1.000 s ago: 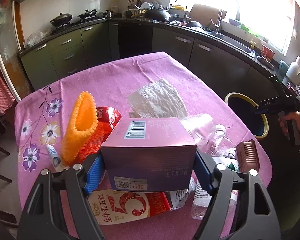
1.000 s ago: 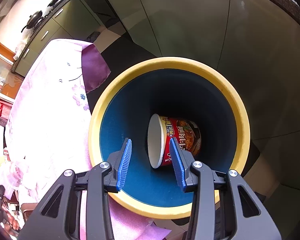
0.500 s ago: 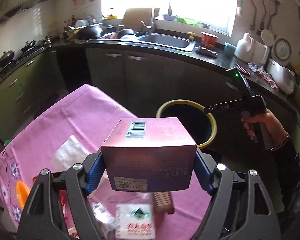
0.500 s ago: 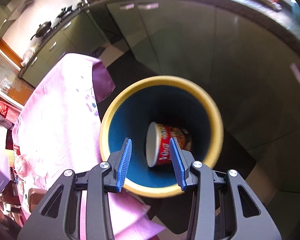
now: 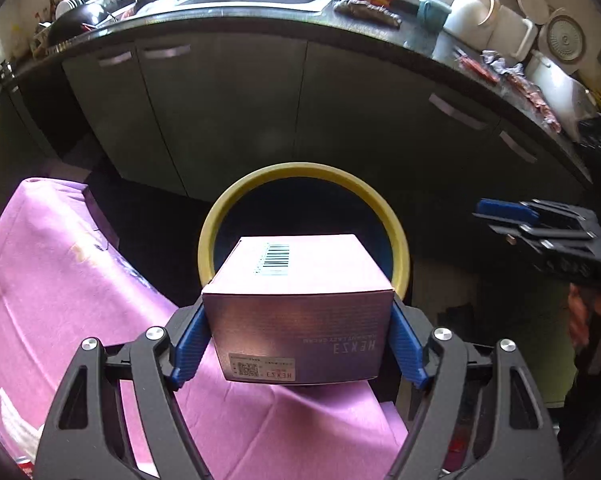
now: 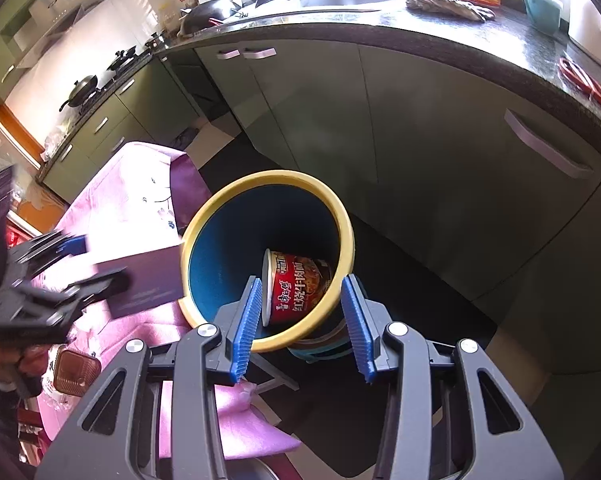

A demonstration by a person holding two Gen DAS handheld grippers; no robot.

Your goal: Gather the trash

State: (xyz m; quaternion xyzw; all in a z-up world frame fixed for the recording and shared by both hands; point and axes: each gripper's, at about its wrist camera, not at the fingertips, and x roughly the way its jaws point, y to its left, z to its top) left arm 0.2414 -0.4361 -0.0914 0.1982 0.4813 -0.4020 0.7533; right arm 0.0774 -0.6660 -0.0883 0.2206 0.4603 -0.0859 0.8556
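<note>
Box (image 5: pixel 298 312): a purple-pink carton with a barcode on its top face, a white sticker with a small code low on the face toward us, and pale lettering that reads upside down. We see it clamped between the blue pads of our left gripper (image 5: pixel 298 344), one pad pressed flat on each side, its bottom edge clear of the pink cloth on the desk (image 5: pixel 72 280) below the fingers. In the right wrist view the same box (image 6: pixel 148 280) shows as a dark purple block at the far left, blurred, just beside the bin's rim.

Past the box, straight ahead of the left fingers, stands the bin (image 5: pixel 236 204), round, with a yellow rim and a dark blue inside; the box's far edge overlaps its mouth in this view. From the right wrist view we look down into the bin (image 6: pixel 340 216): one noodle cup (image 6: pixel 296 288) lies on its side in it, red with white rim and printed characters, its mouth turned to the left.

Our right gripper (image 6: pixel 302 324) hangs above the near rim of the bin, its fingers apart and nothing between them; the cup shows through the gap far below. In the left wrist view that gripper (image 5: pixel 504 211) sits off to the right of the bin, seen side-on.

Behind the bin run dark cabinet doors (image 5: pixel 228 112) under a black worktop (image 6: pixel 440 36).
</note>
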